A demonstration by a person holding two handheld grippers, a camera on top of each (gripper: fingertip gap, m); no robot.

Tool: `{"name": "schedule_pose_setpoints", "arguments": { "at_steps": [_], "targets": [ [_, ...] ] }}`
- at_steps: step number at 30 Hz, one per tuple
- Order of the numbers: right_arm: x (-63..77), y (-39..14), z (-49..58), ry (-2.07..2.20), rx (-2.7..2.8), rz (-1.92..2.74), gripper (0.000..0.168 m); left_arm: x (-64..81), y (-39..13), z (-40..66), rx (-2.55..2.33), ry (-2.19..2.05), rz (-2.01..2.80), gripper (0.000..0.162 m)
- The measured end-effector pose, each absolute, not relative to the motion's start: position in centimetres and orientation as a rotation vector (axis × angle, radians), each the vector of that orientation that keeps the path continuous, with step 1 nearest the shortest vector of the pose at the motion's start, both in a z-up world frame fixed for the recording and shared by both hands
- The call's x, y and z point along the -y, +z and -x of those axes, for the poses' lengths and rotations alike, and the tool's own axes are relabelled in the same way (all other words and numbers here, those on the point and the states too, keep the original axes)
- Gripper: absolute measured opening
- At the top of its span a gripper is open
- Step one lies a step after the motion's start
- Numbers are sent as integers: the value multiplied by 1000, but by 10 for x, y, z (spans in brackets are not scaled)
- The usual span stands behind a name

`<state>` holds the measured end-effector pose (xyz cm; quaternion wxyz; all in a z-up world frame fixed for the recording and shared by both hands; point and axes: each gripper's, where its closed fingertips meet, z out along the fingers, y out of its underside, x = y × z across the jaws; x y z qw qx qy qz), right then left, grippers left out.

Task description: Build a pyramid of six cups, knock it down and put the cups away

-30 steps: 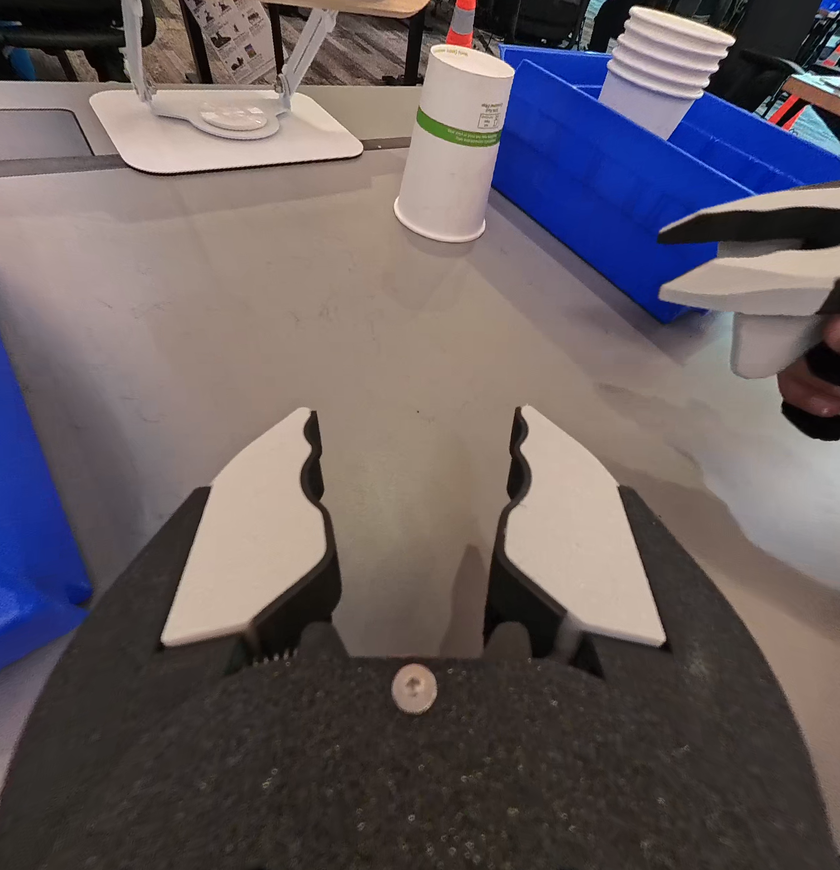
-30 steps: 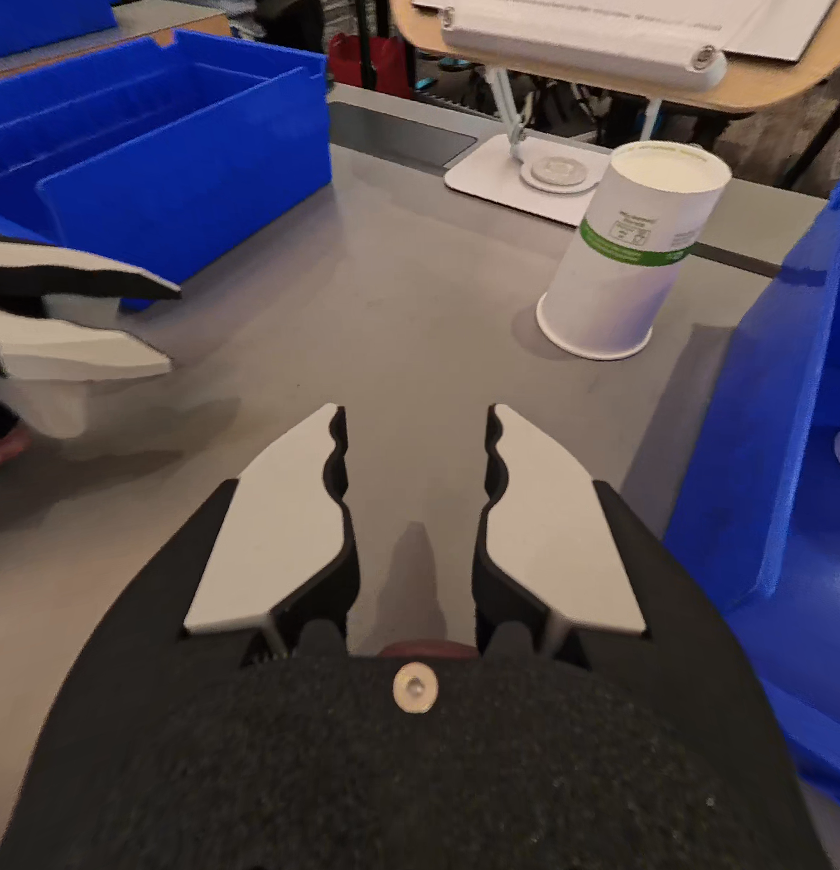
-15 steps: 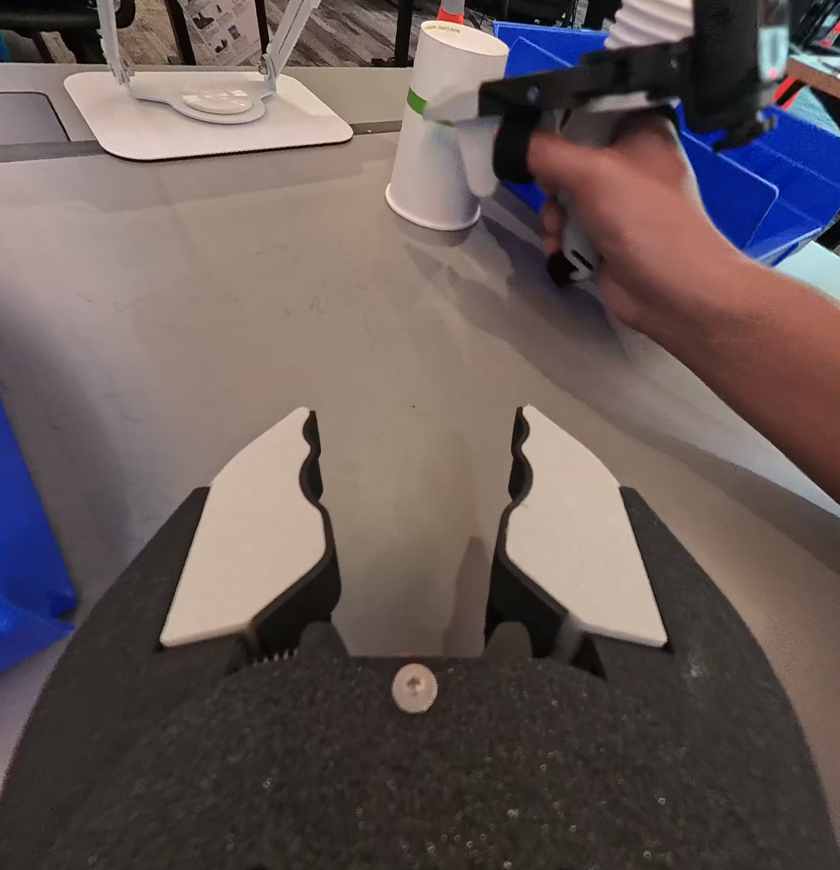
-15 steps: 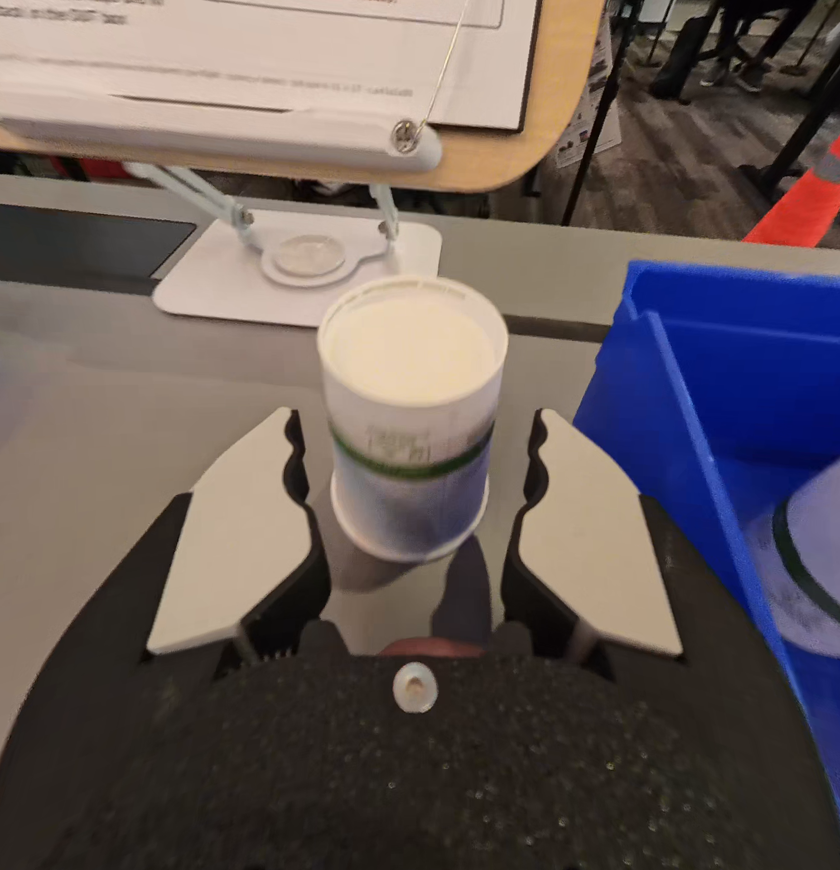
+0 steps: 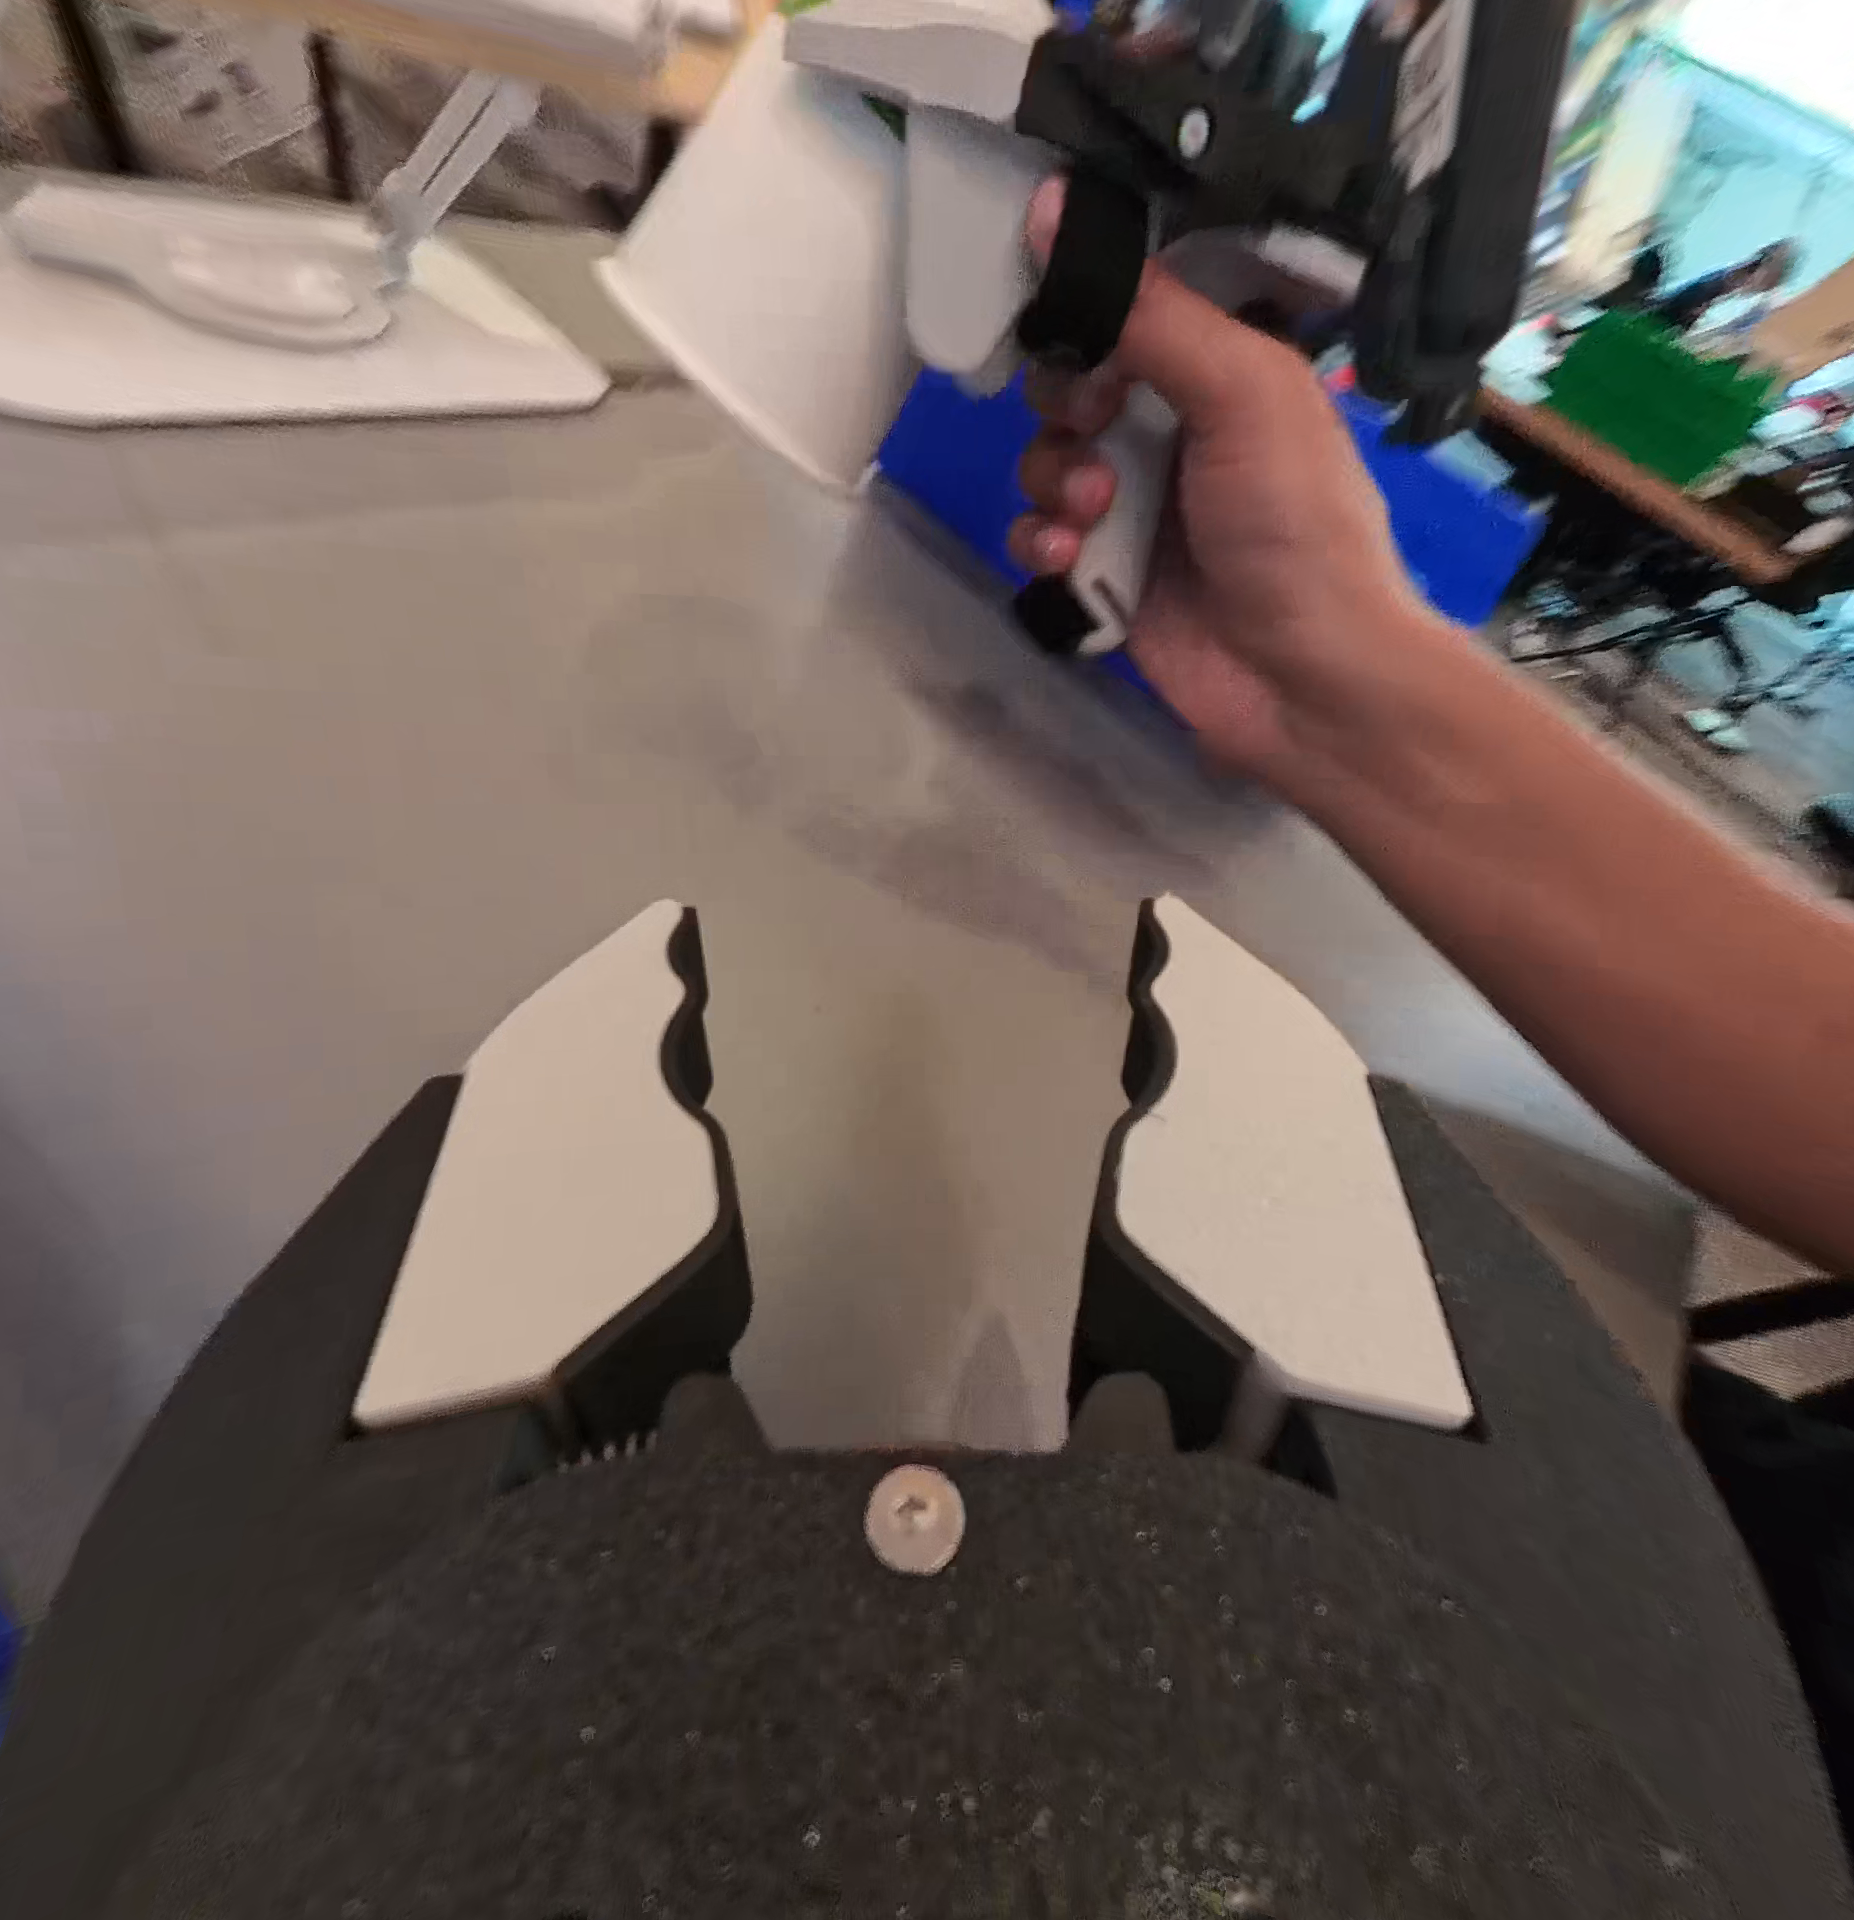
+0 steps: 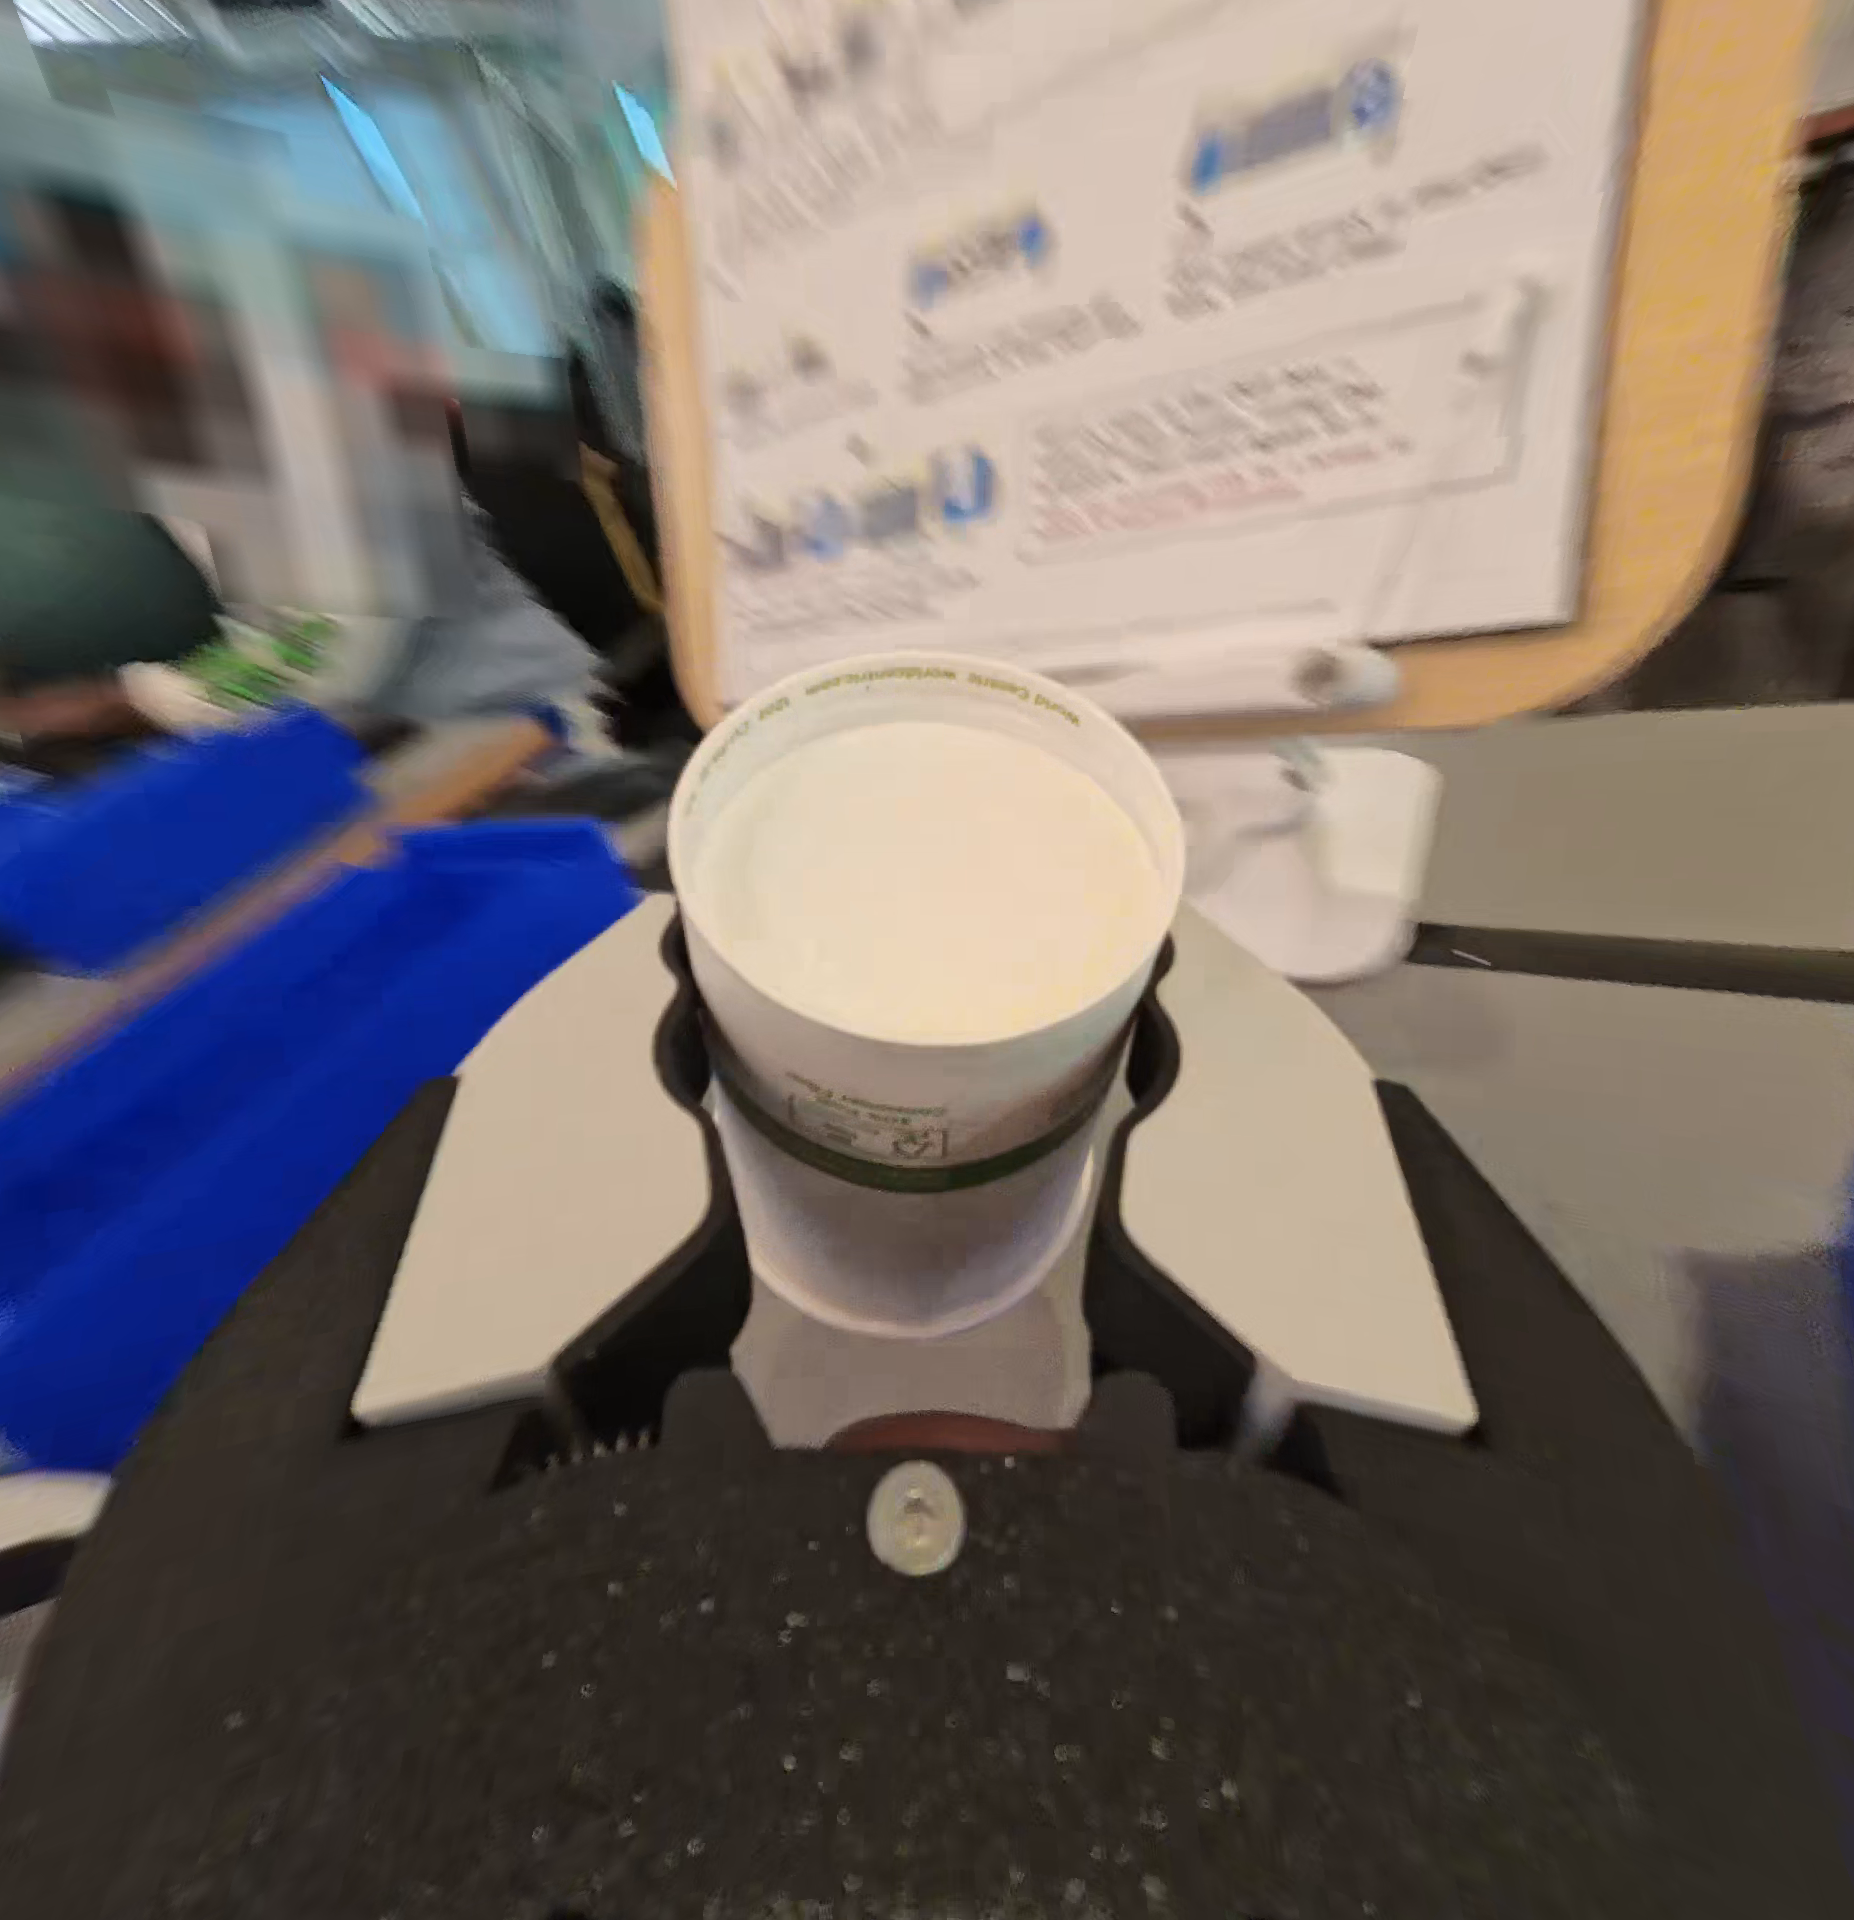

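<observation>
My right gripper [image 6: 923,997] is shut on a white paper cup [image 6: 923,914] with a green band, held upside down with its base towards the camera. In the left wrist view the same cup [image 5: 777,281] hangs tilted and lifted off the grey table [image 5: 331,727], gripped by the right gripper [image 5: 902,62] in a person's hand [image 5: 1214,520]. My left gripper [image 5: 918,935] is open and empty, low over the table in front of the cup.
A blue bin [image 5: 1442,520] stands at the right behind the hand. Another blue bin [image 6: 175,1039] shows at the left of the right wrist view. A white stand base [image 5: 227,301] and a clipboard with papers [image 6: 1162,343] are at the back. The views are motion-blurred.
My right gripper closed on the cup and lifted it off the table, tilting it. My left gripper stayed open and nearly in place.
</observation>
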<state>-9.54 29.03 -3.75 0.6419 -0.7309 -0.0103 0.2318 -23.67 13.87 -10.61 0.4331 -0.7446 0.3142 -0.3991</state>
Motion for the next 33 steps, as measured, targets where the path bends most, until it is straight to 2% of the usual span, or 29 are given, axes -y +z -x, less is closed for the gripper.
{"name": "schedule_pose_setpoints", "arguments": {
  "at_steps": [6, 11, 13, 16, 17, 25, 30, 33],
  "targets": [
    [-247, 36, 153, 1131, 0, 1396, 79, -163, -28, 218, -884, -1113, 1541, 71],
    [-232, 39, 177, 1382, -81, 1319, 79, -172, 7, 206, -926, -1183, 1406, 56],
    [-229, 33, 182, 1441, -107, 1299, 80, -173, 13, 205, -902, -1208, 1384, 45],
    [-227, 22, 185, 1428, -97, 1317, 80, -172, 11, 206, -885, -1242, 1386, 12],
    [-227, 20, 185, 1421, -92, 1328, 80, -172, 8, 206, -881, -1253, 1397, 7],
    [-215, 15, 179, 1299, 44, 1403, 79, -162, 6, 209, -846, -1516, 1410, 0],
    [-192, 4, 139, 1144, 119, 1498, 87, -156, 0, 212, -930, -1477, 1426, 0],
    [-186, 26, 115, 1026, 222, 1555, 87, -151, -14, 209, -1051, -1369, 1473, 0]
  ]
}}
